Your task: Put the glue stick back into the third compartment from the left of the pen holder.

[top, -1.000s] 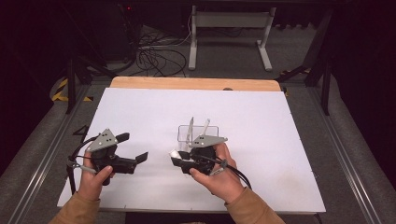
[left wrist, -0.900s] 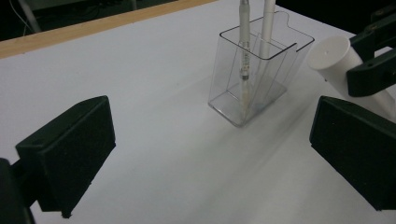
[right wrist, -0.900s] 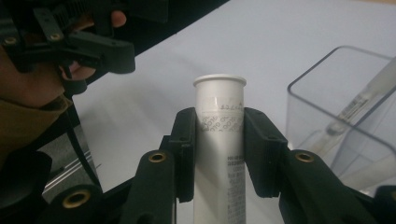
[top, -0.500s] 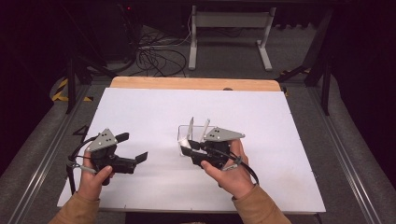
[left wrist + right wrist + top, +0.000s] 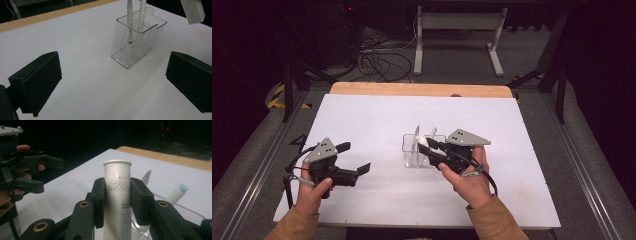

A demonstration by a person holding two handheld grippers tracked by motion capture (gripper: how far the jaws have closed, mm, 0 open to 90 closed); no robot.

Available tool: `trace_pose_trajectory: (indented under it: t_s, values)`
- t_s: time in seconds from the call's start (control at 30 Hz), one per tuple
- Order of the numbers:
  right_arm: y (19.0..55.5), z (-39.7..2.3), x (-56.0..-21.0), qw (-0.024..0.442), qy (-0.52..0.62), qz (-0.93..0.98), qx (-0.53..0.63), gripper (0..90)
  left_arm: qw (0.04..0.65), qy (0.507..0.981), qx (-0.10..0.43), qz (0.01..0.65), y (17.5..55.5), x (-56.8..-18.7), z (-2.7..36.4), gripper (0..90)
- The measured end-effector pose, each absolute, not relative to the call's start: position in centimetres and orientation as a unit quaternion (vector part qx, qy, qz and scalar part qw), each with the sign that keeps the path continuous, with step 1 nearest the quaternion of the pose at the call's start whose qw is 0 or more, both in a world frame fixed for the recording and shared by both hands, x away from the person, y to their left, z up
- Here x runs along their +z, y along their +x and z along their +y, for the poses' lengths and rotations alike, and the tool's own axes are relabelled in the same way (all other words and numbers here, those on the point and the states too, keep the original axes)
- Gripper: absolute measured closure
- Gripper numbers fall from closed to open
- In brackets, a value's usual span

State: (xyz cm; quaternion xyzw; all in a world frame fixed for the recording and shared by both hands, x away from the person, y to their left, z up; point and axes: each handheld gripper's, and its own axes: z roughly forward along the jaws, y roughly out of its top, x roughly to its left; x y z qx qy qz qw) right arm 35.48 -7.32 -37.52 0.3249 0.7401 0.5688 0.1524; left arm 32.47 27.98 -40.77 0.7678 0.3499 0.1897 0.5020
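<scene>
High view: the right gripper (image 5: pixel 428 148) was over the clear plastic pen holder (image 5: pixel 411 152) near the middle of the white table (image 5: pixel 522 200), carrying a white tube (image 5: pixel 424 142) at the holder's rim. Two pens stood in the holder: a white pen (image 5: pixel 416 135) and a second pen (image 5: pixel 432 132). The left gripper (image 5: pixel 355 158) rested well apart to the left, jaws spread, nothing between them. Against the frames a second and half a second back, the right hand had shifted rightward and a little up, so that the tube, earlier just short of the holder, now sat by its opening; the left hand had not changed place.

Left gripper view: its two black jaws stood wide apart over bare table. The holder (image 5: pixel 140 40) was ahead, both pens leaning in its rear compartment, the front compartment apparently free. The tube's lower end (image 5: pixel 192 11) hung above and beside the holder, not yet inside.

Right gripper view: the jaws were clamped on the tube (image 5: pixel 118 202), pads pressing either side just below its flanged cap, tube upright. A pen with a pale blue tip (image 5: pixel 178 191) showed behind; the left gripper (image 5: pixel 41 173) was off to the side.

Judgement: the step in hand was carrying the tube for insertion. The next move called for centring it over a free compartment, lowering it clear of the pens, then releasing.
</scene>
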Motion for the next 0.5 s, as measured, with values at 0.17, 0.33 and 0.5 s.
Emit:
trace_pose_trajectory:
  t_s: [0.17,0.33,0.5]
  values:
    - [35.8,-7.9,-37.5,0.174,0.332,0.726,0.577,66.9,0.502,0.769,0.186,0.349,32.4,-40.7,27.8,0.9]
    - [36.4,-8.2,-37.8,0.196,0.339,0.713,0.582,66.9,0.502,0.768,0.192,0.348,32.4,-40.7,27.9,1.0]
    - [37.0,-8.6,-38.3,0.209,0.351,0.7,0.587,66.8,0.502,0.769,0.19,0.348,32.4,-40.7,28.0,1.0]
